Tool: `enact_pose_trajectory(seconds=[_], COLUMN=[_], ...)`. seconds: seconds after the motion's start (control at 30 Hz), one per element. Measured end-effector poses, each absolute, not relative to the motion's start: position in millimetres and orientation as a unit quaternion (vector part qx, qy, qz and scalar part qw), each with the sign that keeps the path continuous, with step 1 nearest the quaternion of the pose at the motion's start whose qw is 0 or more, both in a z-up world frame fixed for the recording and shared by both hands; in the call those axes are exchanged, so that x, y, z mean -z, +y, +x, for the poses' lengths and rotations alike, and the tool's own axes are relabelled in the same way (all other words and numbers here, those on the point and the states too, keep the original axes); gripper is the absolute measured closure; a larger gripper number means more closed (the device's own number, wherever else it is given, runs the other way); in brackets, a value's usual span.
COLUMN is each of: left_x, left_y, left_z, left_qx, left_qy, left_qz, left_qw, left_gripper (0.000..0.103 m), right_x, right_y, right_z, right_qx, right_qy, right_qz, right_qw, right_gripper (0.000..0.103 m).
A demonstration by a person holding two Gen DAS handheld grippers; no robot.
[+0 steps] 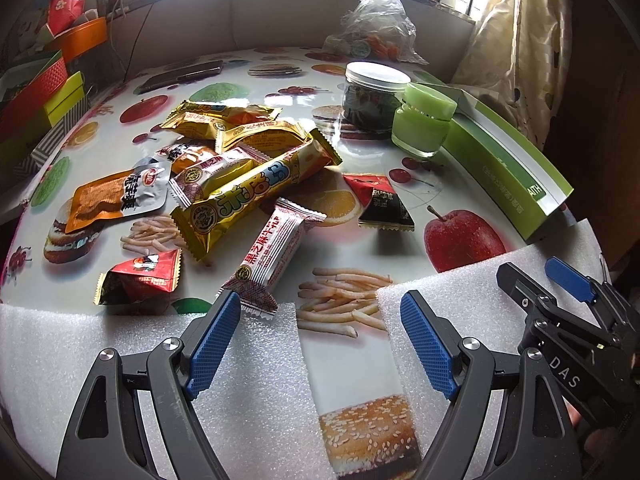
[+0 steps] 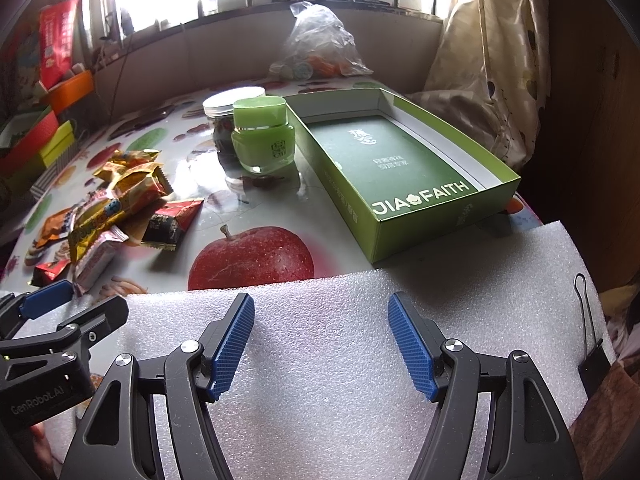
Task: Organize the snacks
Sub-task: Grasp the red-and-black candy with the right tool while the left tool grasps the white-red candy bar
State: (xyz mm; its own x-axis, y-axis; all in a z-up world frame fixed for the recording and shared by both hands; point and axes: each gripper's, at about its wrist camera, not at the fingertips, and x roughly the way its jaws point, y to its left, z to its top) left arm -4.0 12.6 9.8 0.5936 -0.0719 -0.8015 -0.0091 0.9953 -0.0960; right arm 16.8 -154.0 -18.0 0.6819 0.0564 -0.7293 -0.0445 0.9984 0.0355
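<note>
A pile of snack packets lies on the fruit-print table: gold bars (image 1: 256, 184), a white-and-red bar (image 1: 272, 256), an orange packet (image 1: 112, 200), a small red packet (image 1: 140, 280) and a red-and-black packet (image 1: 380, 204). The pile also shows in the right wrist view (image 2: 116, 208). An open, empty green box (image 2: 404, 168) stands at the right. My left gripper (image 1: 320, 340) is open and empty, just short of the white-and-red bar. My right gripper (image 2: 320, 344) is open and empty over white foam, short of the green box.
A green jar (image 2: 262, 136) and a white-lidded jar (image 2: 228, 116) stand between the pile and the box. A clear plastic bag (image 2: 316, 48) sits at the back. Coloured boxes (image 1: 40, 92) are stacked at the left. White foam sheets (image 2: 360, 320) cover the near edge.
</note>
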Motion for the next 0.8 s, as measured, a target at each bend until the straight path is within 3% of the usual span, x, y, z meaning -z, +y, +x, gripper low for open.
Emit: enact_pose_trajectory(seconds=[0.53,0.8], left_x=[-35.8,-32.1], left_y=[80.4,96.7], left_z=[-8.0,-5.5], left_qx=[-0.024,-0.027], left_qy=[0.417,0.426], left_qz=[-0.094,-0.101], left_qw=[0.904,0.899], left_gripper=[0.02,0.021], right_x=[-7.5,7.3], right_y=[-97.3,-73.8], right_z=[56.5,80.9], right_qx=[-0.135,-0.154], right_qy=[0.388,0.423], right_qz=[0.0,-0.002], right_qw=[0.912,0.893], right_gripper=[0.036,0.047])
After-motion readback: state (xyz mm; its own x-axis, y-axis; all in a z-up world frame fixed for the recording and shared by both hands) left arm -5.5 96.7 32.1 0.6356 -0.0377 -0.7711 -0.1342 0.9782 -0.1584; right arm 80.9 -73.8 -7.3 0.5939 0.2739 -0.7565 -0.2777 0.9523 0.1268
